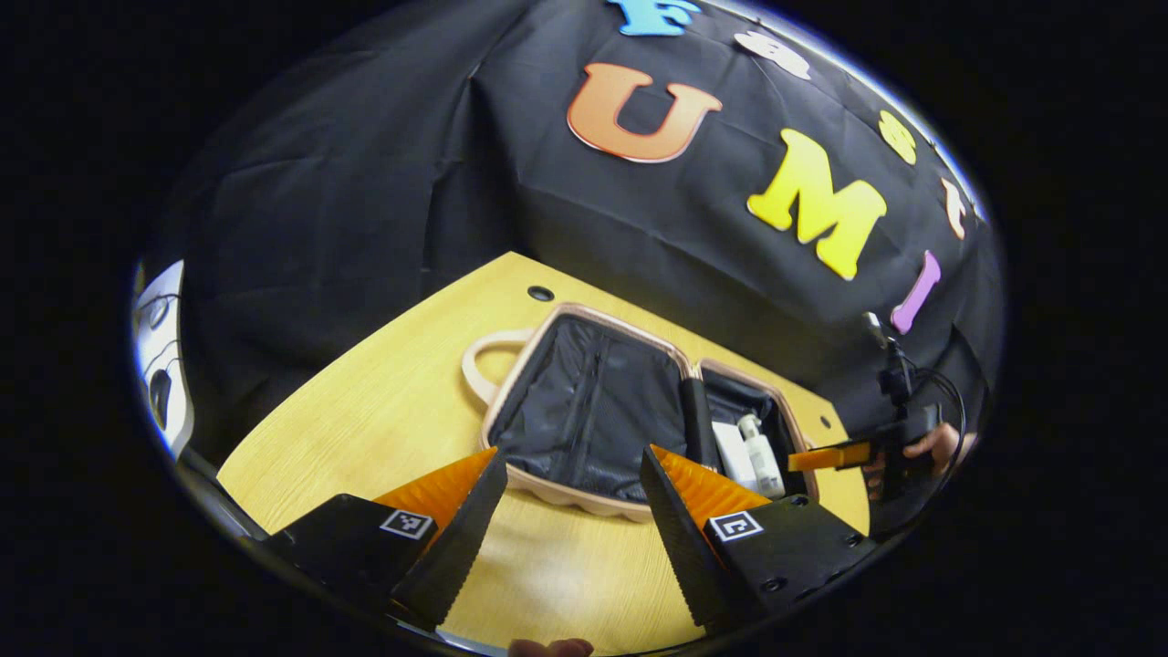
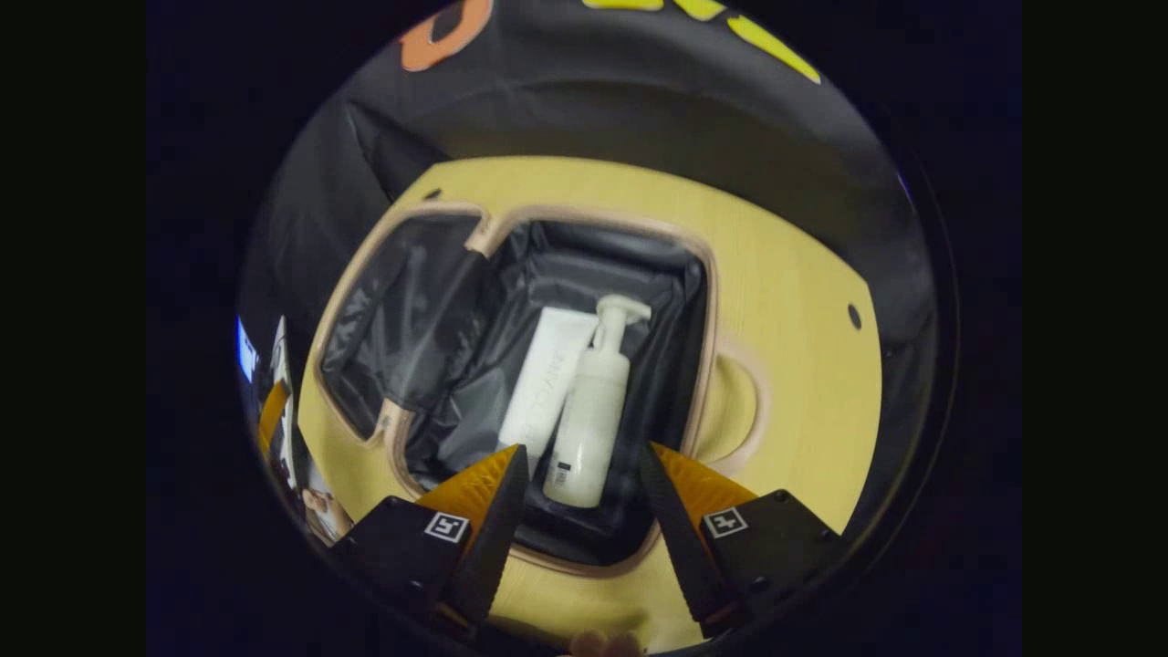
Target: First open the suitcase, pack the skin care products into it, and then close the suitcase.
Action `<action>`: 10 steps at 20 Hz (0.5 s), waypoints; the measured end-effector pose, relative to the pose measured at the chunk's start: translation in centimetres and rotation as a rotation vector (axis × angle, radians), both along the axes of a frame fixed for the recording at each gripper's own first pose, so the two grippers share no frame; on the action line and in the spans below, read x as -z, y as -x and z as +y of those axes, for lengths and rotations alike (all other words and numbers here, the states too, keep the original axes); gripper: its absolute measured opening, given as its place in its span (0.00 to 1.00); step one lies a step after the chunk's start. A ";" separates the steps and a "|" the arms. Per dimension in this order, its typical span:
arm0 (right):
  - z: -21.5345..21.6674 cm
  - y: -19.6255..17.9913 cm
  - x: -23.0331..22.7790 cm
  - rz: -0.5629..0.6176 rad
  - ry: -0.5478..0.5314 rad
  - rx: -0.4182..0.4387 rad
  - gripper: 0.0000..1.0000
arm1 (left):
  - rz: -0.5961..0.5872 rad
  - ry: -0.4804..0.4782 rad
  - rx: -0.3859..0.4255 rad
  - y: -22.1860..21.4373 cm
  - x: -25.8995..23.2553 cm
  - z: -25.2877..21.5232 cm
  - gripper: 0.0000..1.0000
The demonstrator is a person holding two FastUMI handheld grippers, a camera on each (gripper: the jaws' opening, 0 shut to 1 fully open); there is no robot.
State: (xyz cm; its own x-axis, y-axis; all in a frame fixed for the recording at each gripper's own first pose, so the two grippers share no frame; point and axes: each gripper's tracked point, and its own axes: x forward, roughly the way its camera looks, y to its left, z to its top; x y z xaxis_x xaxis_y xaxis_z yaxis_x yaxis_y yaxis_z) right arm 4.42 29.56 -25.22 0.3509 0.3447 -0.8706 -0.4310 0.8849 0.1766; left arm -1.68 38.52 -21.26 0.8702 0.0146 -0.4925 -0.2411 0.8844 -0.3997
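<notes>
Here, in the left gripper view, the left gripper (image 1: 570, 474) is hovering over the tabletop (image 1: 383, 411) with its fingers spread wide and gripping nothing, facing the open suitcase (image 1: 584, 401). A pump bottle (image 1: 759, 453) and a white tube (image 1: 733, 453) are lying in its far half, and the right gripper (image 1: 826, 456) is hanging beside it. In the right gripper view, the right gripper (image 2: 579, 470) is hanging above the suitcase (image 2: 511, 365), fingers wide apart and empty, with the pump bottle (image 2: 593, 411) and tube (image 2: 547, 379) lying side by side on the black lining.
</notes>
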 end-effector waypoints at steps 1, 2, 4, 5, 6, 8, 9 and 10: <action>0.5 -0.1 -2.1 -0.084 -0.061 -0.054 0.75 | -0.021 0.060 -0.004 -0.5 0.3 0.8 0.94; 0.9 0.2 -4.0 -0.151 -0.112 -0.093 0.75 | -0.043 0.149 -0.004 -1.1 0.7 1.5 0.94; 0.8 1.6 -7.2 -0.217 -0.182 -0.137 0.75 | -0.070 0.304 -0.031 -2.3 1.5 3.6 0.94; 0.5 2.4 -8.4 -0.228 -0.204 -0.150 0.75 | -0.082 0.358 -0.051 -2.9 2.0 5.1 0.94; 0.2 3.0 -9.5 -0.229 -0.232 -0.154 0.75 | -0.102 0.404 -0.072 -3.5 2.6 6.3 0.94; 0.0 4.7 -11.3 -0.197 -0.313 -0.142 0.75 | -0.153 0.522 -0.103 -5.3 3.5 8.0 0.94; -0.6 5.1 -11.8 -0.178 -0.340 -0.113 0.75 | -0.173 0.591 -0.117 -5.9 3.8 8.8 0.94; -1.1 5.1 -12.2 -0.159 -0.361 -0.080 0.75 | -0.197 0.654 -0.131 -6.7 4.1 9.3 0.94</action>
